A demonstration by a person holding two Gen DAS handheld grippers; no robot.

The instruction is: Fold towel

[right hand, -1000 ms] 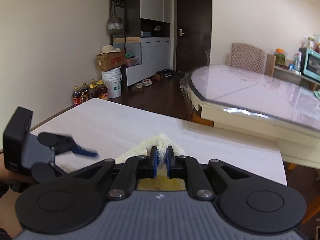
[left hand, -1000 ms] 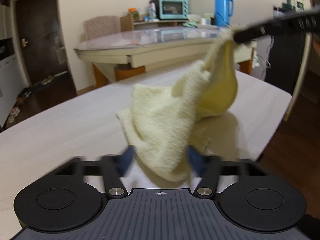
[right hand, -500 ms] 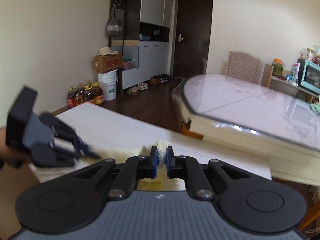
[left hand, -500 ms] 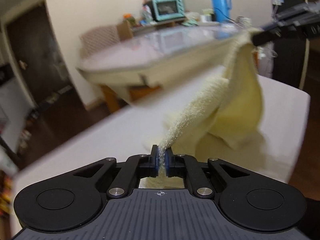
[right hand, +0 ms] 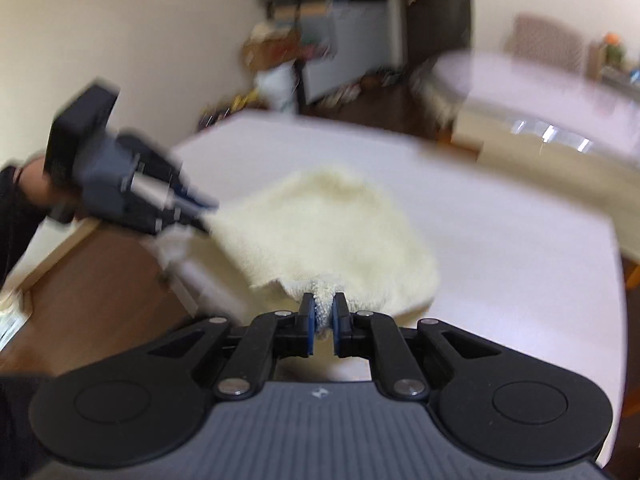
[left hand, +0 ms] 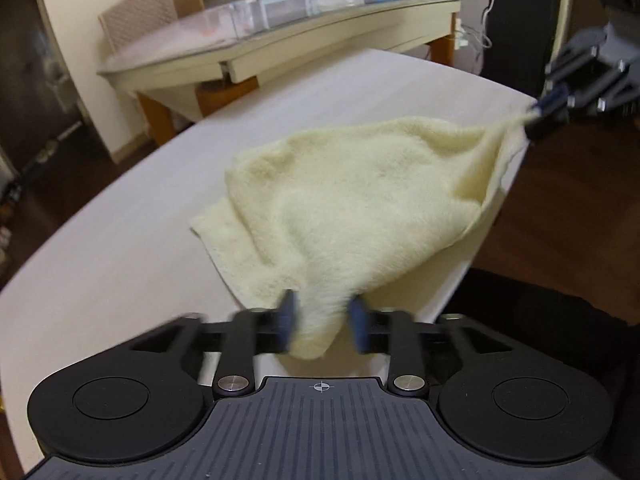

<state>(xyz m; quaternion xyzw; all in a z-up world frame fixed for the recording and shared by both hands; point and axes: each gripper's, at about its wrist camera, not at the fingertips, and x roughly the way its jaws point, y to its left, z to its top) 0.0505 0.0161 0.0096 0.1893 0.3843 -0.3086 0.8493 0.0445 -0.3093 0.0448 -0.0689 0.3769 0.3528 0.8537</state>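
Observation:
A pale yellow towel [left hand: 352, 200] is spread and rumpled over the near edge of the white table [left hand: 140, 216]. My left gripper [left hand: 324, 322] has its fingers apart, and a towel corner hangs loose between them. My right gripper [right hand: 323, 320] is shut on another towel corner [right hand: 322, 304] and pulls it taut. The right gripper also shows in the left wrist view [left hand: 536, 114] at the far right, clamped on the towel's corner. The left gripper shows in the right wrist view [right hand: 192, 206] at the towel's left edge [right hand: 320, 224].
A glass-topped dining table [left hand: 280, 28] with a chair [left hand: 140, 20] stands behind the white table. Dark wood floor [left hand: 560, 200] lies beyond the table's right edge. Cabinets, a bucket and boxes [right hand: 280, 60] stand by the far wall.
My left gripper has opened from shut on the towel. The towel has come down from hanging in the air and now lies spread over the table. Both grippers have moved down and apart.

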